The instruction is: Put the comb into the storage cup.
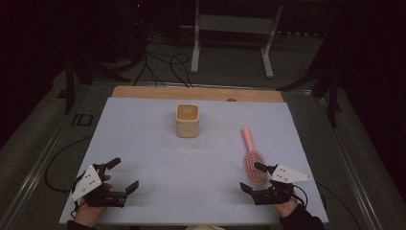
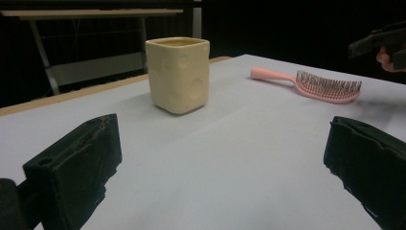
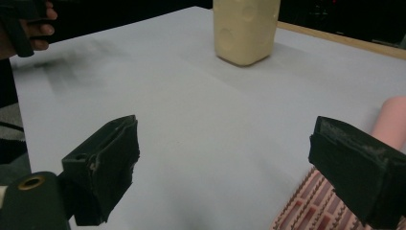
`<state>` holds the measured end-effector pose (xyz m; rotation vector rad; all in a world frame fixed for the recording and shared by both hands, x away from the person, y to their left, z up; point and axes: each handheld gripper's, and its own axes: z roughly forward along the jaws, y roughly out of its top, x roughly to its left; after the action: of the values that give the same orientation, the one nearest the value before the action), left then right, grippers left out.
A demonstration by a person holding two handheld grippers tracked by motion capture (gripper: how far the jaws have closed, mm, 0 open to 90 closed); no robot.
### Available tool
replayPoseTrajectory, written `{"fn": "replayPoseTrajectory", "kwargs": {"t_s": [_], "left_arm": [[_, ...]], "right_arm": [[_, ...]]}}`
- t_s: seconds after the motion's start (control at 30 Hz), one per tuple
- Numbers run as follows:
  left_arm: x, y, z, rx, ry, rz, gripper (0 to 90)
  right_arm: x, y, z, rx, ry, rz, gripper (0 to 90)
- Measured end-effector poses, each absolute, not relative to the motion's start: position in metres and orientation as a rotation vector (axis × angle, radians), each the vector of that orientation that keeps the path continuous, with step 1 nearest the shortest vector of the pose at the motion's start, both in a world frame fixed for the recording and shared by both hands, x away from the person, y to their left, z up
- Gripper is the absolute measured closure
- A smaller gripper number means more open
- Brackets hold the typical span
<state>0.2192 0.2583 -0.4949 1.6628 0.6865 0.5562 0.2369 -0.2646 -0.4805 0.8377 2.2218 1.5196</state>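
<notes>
pink hairbrush flat on table, right tool wide open over it, holding nothing

Cream-yellow cup with dimpled round spots; pink hairbrush with darker bristle rows; pale lilac-grey table cover; black-jawed grippers, grey plates.
</notes>
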Motion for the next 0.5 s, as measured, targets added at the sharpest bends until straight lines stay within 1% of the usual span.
{"fn": "replayPoseTrajectory", "kwargs": {"t_s": [0.27,0.37,0.5], "left_arm": [[0.22,0.258,-0.495,1.662,0.692,0.553,0.6],[0.22,0.258,-0.495,1.661,0.691,0.549,0.6],[0.219,0.258,-0.494,1.661,0.689,0.552,0.6]], "right_arm": [[0.246,-0.261,-0.459,0.781,2.23,1.512,9.6],[0.248,-0.261,-0.457,0.774,2.231,1.514,9.6],[0.258,-0.258,-0.447,0.757,2.234,1.521,9.6]]}}
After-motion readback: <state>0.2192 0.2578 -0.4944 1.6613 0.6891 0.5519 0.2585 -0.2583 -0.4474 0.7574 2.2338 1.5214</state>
